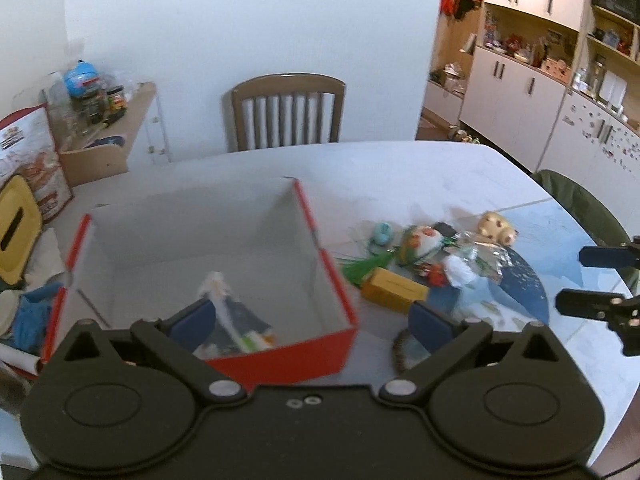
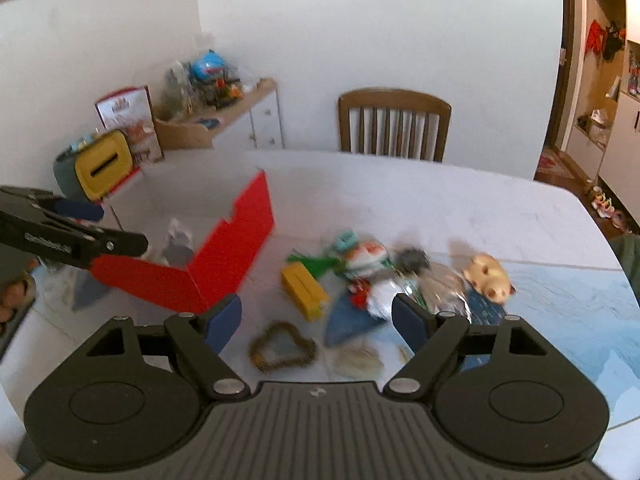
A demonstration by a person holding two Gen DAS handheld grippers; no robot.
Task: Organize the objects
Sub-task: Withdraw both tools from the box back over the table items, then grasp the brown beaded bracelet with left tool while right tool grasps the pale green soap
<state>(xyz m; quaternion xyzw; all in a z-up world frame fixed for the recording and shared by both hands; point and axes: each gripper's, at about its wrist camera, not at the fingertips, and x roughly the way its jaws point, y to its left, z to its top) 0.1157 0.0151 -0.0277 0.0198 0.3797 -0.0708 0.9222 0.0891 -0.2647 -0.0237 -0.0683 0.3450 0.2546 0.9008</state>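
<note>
The left gripper (image 1: 314, 320) hangs over the near right corner of a red cardboard box (image 1: 288, 356) with a white inside, its blue-padded jaws spread wide and holding nothing. Inside the box, against the near wall, lies 1 blurred item (image 1: 230, 320) in white, grey and green; what it is cannot be told. The box stands on a white table (image 1: 400, 172), and to its right sits a loose heap of small things: a yellow rectangular block (image 1: 394, 290) nearest the box, a green tassel-like piece (image 1: 360, 270), a small teal toy (image 1: 382, 234), a round white packet with orange and green print (image 1: 418, 242), crinkled clear wrapping (image 1: 482, 258), and a cream animal figurine (image 1: 496, 228) at the far right. The right gripper (image 2: 316, 320) hovers above the near edge of this heap, jaws likewise spread and empty, with a brown wavy-edged ring (image 2: 282, 346) on the table just below it. A yellow lidded container with a slot (image 2: 104, 166) and a red-and-white printed bag (image 2: 128, 120) stand beyond the box; their lettering is too blurred to read. A wooden chair (image 2: 394, 124) stands at the far side of the table.
</note>
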